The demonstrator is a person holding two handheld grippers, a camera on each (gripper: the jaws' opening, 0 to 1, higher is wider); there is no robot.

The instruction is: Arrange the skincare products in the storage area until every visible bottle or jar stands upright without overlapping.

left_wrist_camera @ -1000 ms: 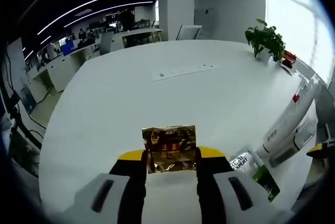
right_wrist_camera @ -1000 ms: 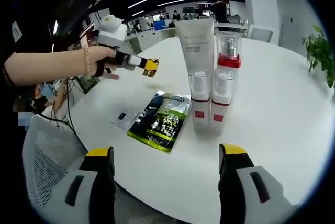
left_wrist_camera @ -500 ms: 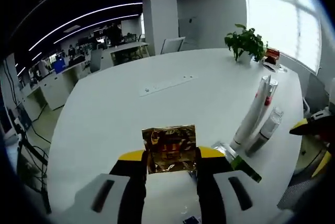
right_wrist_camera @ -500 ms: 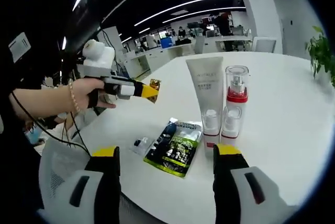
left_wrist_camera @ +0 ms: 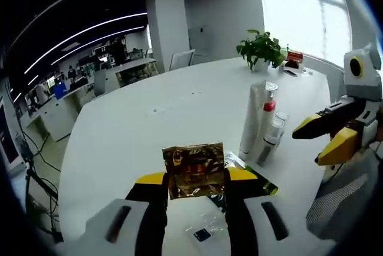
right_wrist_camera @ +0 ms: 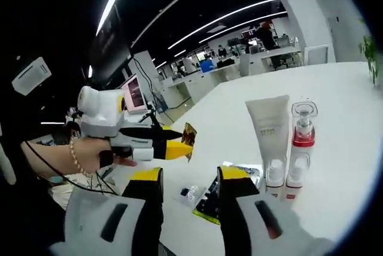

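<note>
Left gripper view: the left gripper (left_wrist_camera: 195,187) is closed on a gold foil sachet (left_wrist_camera: 193,170), pinched by its lower edge between the two yellow-tipped jaws and held above the round white table (left_wrist_camera: 149,130). Beyond it, standing upright on the table, are a white tube (left_wrist_camera: 252,119) and a clear pump bottle with a red collar (left_wrist_camera: 268,125) — the two stand just beside each other, apparently touching. At their base a green-and-black sachet (left_wrist_camera: 254,179) lies flat, partly hidden behind the jaws. A small clear packet (left_wrist_camera: 203,229) lies on the table between the jaws, nearer the camera. A potted plant (left_wrist_camera: 258,48) stands at the far edge of the table. The right gripper (left_wrist_camera: 323,139) enters from the right of this view, its yellow-tipped jaws a little apart and holding nothing.

Right gripper view: the right gripper (right_wrist_camera: 190,181) shows its two jaws with a narrow gap between them and nothing in it. The left gripper (right_wrist_camera: 179,145), held in a person's hand (right_wrist_camera: 102,154) with a bead bracelet at the wrist, carries the gold foil sachet (right_wrist_camera: 190,138) at its tip, clear of the table. The white tube (right_wrist_camera: 270,142) and the pump bottle (right_wrist_camera: 300,148) stand upright side by side on the table (right_wrist_camera: 341,124); the green-and-black sachet (right_wrist_camera: 210,202) lies flat beside them — largely hidden by the jaws.
</note>
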